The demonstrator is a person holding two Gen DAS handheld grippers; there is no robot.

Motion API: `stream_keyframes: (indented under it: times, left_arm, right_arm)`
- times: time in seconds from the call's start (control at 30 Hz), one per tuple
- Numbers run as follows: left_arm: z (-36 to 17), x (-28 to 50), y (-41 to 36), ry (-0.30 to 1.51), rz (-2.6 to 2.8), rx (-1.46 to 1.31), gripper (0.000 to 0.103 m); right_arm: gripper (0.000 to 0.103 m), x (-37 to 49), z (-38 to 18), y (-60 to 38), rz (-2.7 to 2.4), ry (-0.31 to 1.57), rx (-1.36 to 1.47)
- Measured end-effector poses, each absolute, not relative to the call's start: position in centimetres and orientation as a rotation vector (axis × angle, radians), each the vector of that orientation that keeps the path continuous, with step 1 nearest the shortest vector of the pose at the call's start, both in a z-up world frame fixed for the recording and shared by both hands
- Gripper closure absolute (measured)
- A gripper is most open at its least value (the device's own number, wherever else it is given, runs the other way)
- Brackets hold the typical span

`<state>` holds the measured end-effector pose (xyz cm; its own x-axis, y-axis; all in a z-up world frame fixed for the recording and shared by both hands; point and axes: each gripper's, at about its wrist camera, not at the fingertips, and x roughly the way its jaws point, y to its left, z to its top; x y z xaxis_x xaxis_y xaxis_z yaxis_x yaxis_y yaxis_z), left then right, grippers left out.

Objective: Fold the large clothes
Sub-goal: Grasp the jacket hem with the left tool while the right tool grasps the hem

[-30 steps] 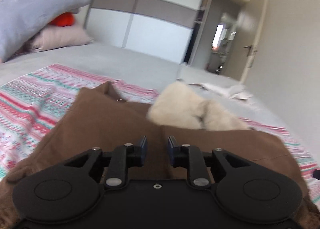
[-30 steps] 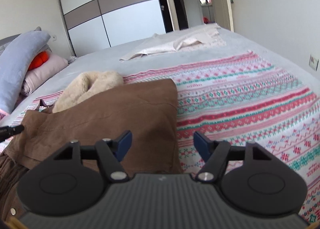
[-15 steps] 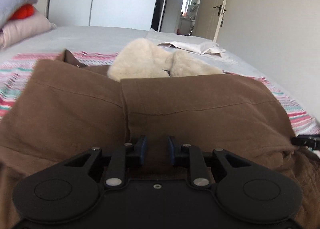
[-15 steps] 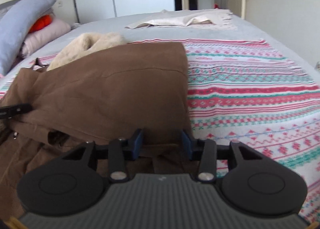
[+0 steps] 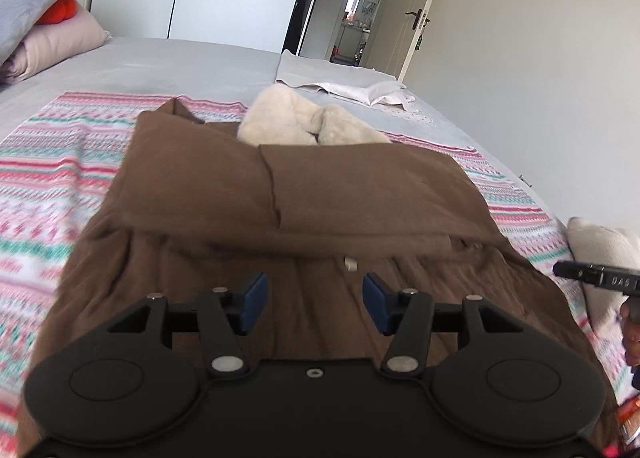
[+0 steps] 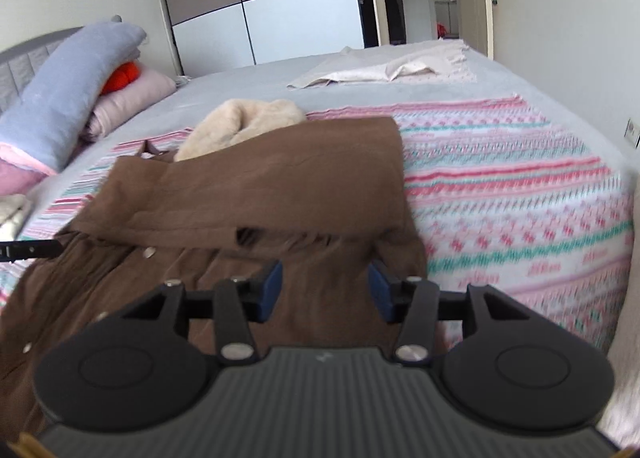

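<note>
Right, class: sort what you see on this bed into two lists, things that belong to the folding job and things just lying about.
Part of the job:
- brown coat with cream fleece lining
- left hand-held gripper, open
- right hand-held gripper, open

Lying about:
- patterned blanket
- pillows
- orange item
- pale cloth

My left gripper has just been opening; its jaws stand apart with nothing between them, clear of the brown coat they sat close on half a second ago. My right gripper has just been opening too, empty. The coat's folded-over part now lies further ahead of both.
</note>
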<state>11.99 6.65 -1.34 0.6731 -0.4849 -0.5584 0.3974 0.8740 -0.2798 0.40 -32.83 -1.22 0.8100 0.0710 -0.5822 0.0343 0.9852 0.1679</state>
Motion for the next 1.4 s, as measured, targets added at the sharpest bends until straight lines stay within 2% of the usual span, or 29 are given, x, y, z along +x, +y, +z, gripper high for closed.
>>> stream_keyframes:
  times: [0.07,0.17,0.27,0.57,0.7,0.87,0.93,1.0,1.2,1.4]
  left_arm:
    - [-1.5,10.6,7.9,0.687,-0.492,-0.141,0.048]
    - [-2.2,8.8,9.6,0.708,-0.466,-0.131,0.021]
    - [-3.2,7.4,11.3,0.737,-0.447,-0.110,0.020]
    - [-5.0,5.0,16.9,0.859,-0.343,-0.151,0.017]
    - [-5.1,3.7,18.7,0.883,-0.370,-0.173,0.016]
    - [-5.2,2.3,19.9,0.916,-0.381,-0.155,0.012]
    - [-5.1,1.9,20.6,0.918,-0.390,-0.183,0.012]
    - [-5.2,1.7,21.7,0.929,-0.411,-0.234,0.012]
    - [-6.4,1.7,25.1,0.967,-0.437,-0.401,0.012]
    - [-6.3,1.5,26.7,0.937,-0.369,-0.424,0.012]
  right_arm:
    - [0.054,-0.8,-2.0,-32.6,0.000,0.675,0.152]
    - [0.053,-2.5,-3.7,-32.7,-0.024,0.758,0.148]
    - [0.049,-4.2,-5.3,-33.1,-0.027,0.823,0.170]
    - [0.049,-9.6,-5.5,-35.3,0.018,0.853,0.320]
    - [0.048,-11.9,-5.3,-35.0,0.039,0.893,0.275]
    - [0.033,-13.9,-4.0,-34.9,0.095,0.920,0.264]
    - [0.023,-14.4,-3.4,-35.8,0.125,0.906,0.321]
    - [0.020,-14.8,-3.0,-36.9,0.139,0.888,0.393]
    - [0.017,-14.8,-3.9,-39.8,0.111,0.898,0.524]
    - [0.017,-15.3,-6.0,-42.2,0.111,0.849,0.687]
